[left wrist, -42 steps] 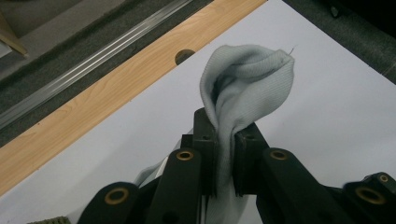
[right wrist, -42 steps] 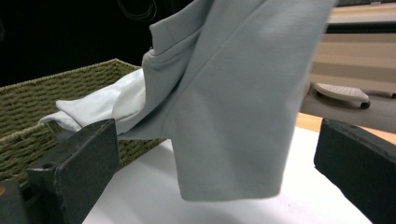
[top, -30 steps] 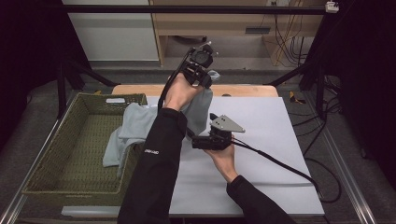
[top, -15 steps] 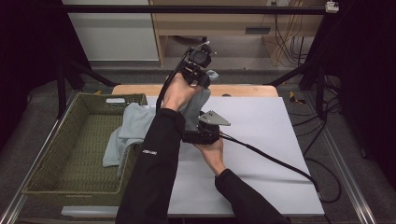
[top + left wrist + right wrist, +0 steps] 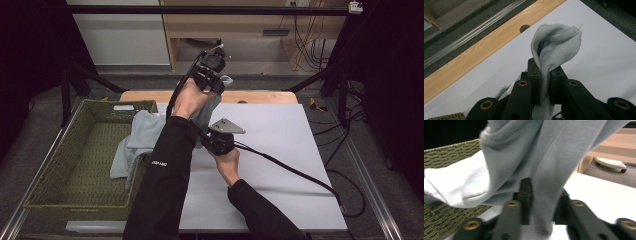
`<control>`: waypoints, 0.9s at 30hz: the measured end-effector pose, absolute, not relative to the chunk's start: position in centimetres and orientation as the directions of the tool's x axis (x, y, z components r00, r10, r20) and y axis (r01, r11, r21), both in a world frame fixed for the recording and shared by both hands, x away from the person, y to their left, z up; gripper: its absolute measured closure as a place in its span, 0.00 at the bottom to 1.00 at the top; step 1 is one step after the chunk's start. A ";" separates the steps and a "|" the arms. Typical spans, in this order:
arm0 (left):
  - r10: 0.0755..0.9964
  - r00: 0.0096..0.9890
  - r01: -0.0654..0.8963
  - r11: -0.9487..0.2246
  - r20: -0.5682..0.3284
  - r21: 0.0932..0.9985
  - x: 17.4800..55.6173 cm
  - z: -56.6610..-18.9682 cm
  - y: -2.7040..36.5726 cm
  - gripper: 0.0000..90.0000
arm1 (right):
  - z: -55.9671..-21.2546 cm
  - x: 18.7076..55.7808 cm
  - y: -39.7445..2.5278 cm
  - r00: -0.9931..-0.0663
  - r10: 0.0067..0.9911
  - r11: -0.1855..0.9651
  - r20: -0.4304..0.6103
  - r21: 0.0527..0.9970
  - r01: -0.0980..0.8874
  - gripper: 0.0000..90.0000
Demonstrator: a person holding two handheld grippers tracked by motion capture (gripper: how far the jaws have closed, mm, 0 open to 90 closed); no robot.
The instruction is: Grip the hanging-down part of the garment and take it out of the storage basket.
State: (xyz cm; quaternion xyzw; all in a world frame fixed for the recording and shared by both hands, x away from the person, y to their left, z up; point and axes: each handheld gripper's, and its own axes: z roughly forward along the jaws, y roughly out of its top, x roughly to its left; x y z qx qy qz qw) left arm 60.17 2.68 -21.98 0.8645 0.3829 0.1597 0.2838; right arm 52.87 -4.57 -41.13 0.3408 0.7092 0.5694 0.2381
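Observation:
A light grey cloth (image 5: 137, 135) hangs from my left gripper (image 5: 212, 75), which a hand holds high above the table's far edge. In the left gripper view the jaws (image 5: 545, 67) are shut on a bunched fold of the cloth (image 5: 556, 42). The cloth's lower part drapes over the wicker basket's right rim. My right gripper (image 5: 220, 139) is low over the white table top, pointing left, with its jaws behind the left forearm. In the right gripper view a hanging strip of cloth (image 5: 524, 152) fills the gap between its jaws (image 5: 543, 185) and both jaws press against it.
The green wicker basket (image 5: 55, 165) stands at the table's left side. The white table top (image 5: 280, 150) has a wooden strip along its far edge. A black cable (image 5: 295, 172) trails from my right gripper to the right. Metal frame rails run along the table's sides.
My right gripper has slid left across the table to the hanging cloth, and its jaws now sit around it. My left gripper has stayed high, holding the cloth.

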 end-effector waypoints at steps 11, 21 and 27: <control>0.754 0.654 0.565 -0.541 0.062 0.623 59.8 -21.6 2.6 0.90 | -40.1 51.5 -5.6 -0.657 0.753 0.130 0.031 0.972 0.194 0.97; 0.749 0.660 0.556 -0.540 0.060 0.632 59.2 -21.2 2.2 0.90 | -39.0 48.9 -8.5 -0.666 0.746 0.138 0.011 0.976 0.171 0.97; 0.745 0.665 0.552 -0.540 0.056 0.635 59.1 -21.1 2.3 0.90 | -38.3 47.6 -10.5 -0.666 0.745 0.107 0.031 0.980 0.165 0.97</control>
